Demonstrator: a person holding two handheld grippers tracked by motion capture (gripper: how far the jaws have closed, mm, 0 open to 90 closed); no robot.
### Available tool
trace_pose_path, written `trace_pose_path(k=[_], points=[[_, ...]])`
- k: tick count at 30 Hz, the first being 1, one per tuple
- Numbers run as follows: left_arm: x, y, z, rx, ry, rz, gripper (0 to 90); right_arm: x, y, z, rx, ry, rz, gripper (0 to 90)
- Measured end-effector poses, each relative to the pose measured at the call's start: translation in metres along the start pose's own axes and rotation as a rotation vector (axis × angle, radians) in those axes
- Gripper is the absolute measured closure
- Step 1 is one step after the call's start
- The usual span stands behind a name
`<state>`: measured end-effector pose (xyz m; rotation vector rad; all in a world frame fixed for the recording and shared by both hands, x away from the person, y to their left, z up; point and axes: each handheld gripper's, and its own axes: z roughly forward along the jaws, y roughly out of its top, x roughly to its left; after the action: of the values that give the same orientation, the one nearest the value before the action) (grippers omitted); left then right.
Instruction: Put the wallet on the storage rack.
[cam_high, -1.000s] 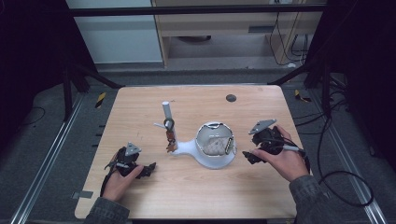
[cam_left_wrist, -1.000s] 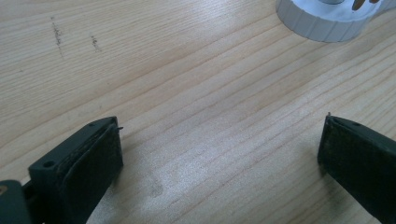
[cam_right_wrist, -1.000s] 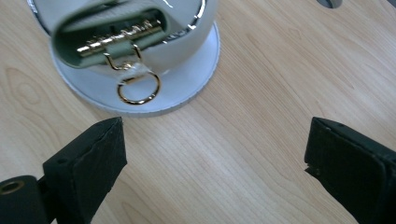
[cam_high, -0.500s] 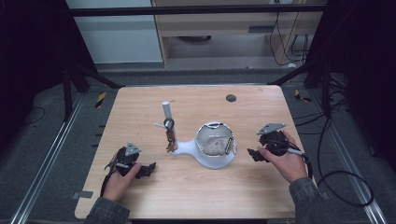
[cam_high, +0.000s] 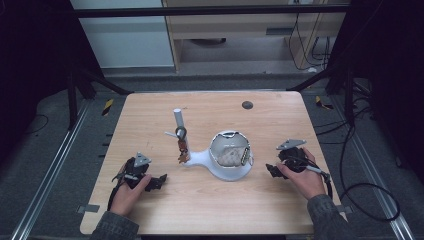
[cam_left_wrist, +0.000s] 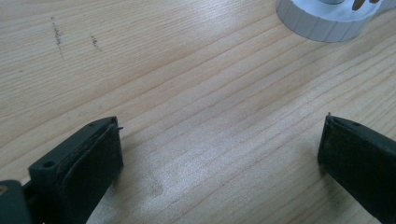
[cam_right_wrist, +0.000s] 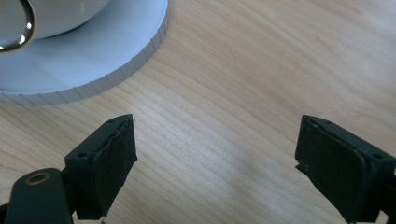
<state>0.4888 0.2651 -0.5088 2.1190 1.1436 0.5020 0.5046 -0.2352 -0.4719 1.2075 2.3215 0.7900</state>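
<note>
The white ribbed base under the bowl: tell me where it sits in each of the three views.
High view: the white base sits mid-table, between the two hands, with the bowl on it.
Left gripper view: its ribbed edge cuts the top right corner, beyond the open jaws.
Right gripper view: it fills the top left, ahead of the left jaw.
Shared landmark: the ribbed rim against the pale wooden table.

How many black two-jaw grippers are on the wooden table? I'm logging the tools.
2. The left black two-jaw gripper rests near the light wooden table's front-left; the right black two-jaw gripper sits right of the white ridged-base stand.
</note>
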Motion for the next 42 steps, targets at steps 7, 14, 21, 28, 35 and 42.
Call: trace_pose_path(k=[7,14,21,28,35,42], points=[[0.0,0.0,0.0,0.0,0.0,0.0,0.0,-0.002,-0.011,0.013,0.009,0.018,0.058,7.6],[0.0,0.0,0.0,0.0,0.0,0.0,0.0,-0.008,-0.015,0.02,-0.001,0.018,0.117,4.7],[0.0,0.0,0.0,0.0,0.0,0.0,0.0,-0.012,-0.017,0.024,-0.016,0.014,0.152,4.5],[0.0,0.0,0.0,0.0,0.0,0.0,0.0,-0.013,-0.022,0.027,-0.042,-0.001,0.175,4.6],[0.0,0.0,0.0,0.0,0.0,0.0,0.0,-0.012,-0.026,0.026,-0.056,-0.02,0.178,3.7],[0.0,0.0,0.0,0.0,0.0,0.0,0.0,-0.008,-0.029,0.03,-0.092,-0.045,0.181,0.2]])
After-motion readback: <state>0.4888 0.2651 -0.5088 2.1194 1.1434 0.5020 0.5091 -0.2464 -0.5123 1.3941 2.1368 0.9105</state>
